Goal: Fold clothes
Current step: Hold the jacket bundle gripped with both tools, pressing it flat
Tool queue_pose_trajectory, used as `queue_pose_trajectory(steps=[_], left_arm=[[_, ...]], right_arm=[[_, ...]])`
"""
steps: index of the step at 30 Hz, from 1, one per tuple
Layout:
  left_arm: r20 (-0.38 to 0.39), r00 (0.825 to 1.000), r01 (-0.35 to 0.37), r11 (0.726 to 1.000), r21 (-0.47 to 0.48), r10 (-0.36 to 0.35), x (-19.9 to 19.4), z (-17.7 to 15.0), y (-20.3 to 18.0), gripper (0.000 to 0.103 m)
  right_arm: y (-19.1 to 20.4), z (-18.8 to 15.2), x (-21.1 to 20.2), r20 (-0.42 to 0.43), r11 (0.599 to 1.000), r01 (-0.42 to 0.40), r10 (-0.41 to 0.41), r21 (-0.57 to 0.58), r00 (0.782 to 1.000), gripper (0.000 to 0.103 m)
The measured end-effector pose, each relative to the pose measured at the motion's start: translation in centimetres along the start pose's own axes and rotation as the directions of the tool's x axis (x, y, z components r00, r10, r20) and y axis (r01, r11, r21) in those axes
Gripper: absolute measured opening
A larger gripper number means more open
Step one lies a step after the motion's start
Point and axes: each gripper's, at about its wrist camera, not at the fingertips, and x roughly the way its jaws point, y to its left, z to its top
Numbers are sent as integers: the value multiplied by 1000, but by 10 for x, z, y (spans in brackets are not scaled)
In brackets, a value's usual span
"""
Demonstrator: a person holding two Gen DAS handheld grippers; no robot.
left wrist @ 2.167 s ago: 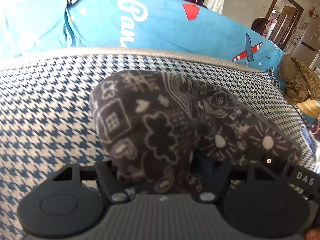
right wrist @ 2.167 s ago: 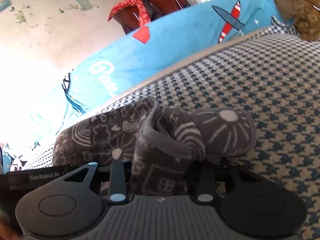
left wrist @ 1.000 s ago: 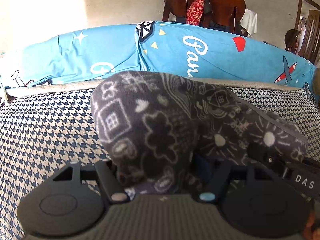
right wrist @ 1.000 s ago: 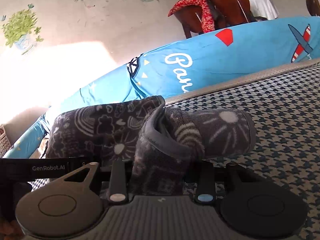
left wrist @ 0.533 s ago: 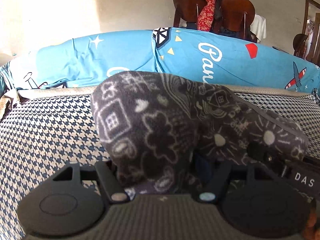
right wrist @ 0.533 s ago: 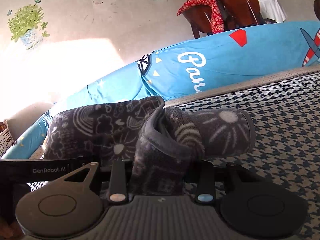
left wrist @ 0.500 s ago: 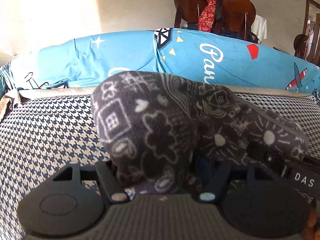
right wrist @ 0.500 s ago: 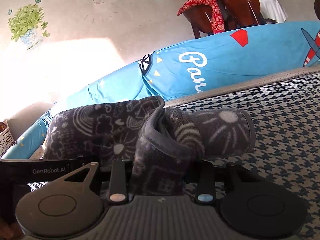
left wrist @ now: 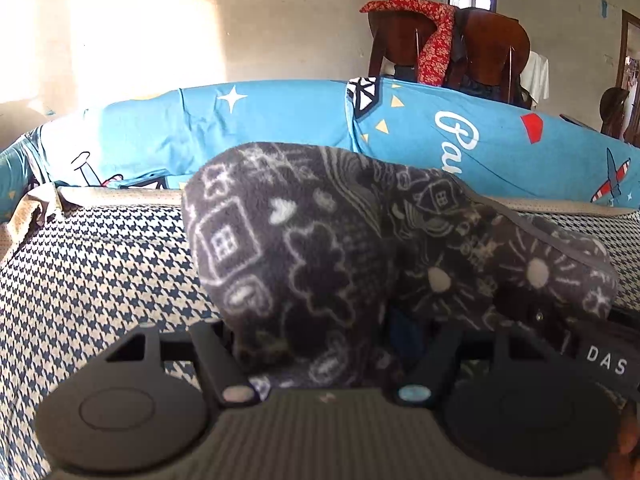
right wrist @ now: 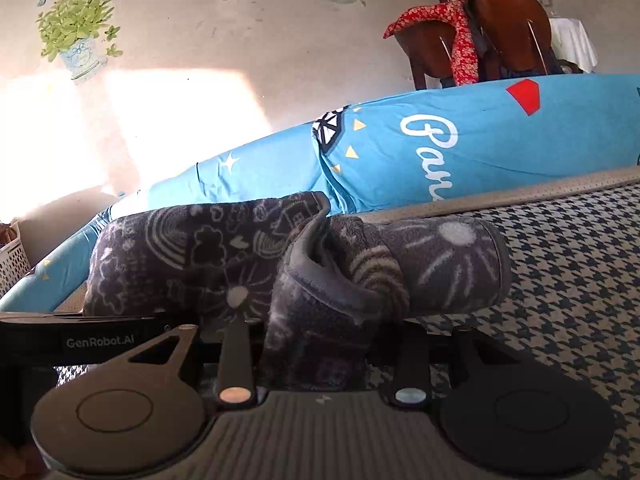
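A dark grey fleece garment (left wrist: 328, 248) with white doodle prints is folded into a thick bundle and held up over the houndstooth bed cover (left wrist: 100, 264). My left gripper (left wrist: 320, 344) is shut on its left end; the cloth hides the fingertips. The same fleece garment (right wrist: 304, 264) fills the right wrist view, where my right gripper (right wrist: 320, 344) is shut on its right end, with a rolled part sticking out to the right. The other gripper's black body (left wrist: 600, 356) shows at the right edge of the left view.
A blue printed quilt (left wrist: 280, 128) runs along the far side of the bed. Behind it stand wooden chairs (left wrist: 480, 52) draped with a red cloth. A white basket (right wrist: 12, 256) sits at the far left. The bed cover (right wrist: 568, 280) stretches to the right.
Both grippers have carried the bundle leftward and tilted up over the last two seconds: the quilt and chairs drift right and more wall shows. The grip on the garment is the same.
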Motion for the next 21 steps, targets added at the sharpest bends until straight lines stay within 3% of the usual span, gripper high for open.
queue_pose_trajectory(steps=[11,21], left_arm=[[26,1000,-5,1000,-17,6,14,15,14,67],[57,996,-65,998,-9,65,18,14,19,67]], right_arm=[[19,10,19,40,998,25,-23,-55,999,37],[26,13,34,54,998,22,-18,-63,998,37]])
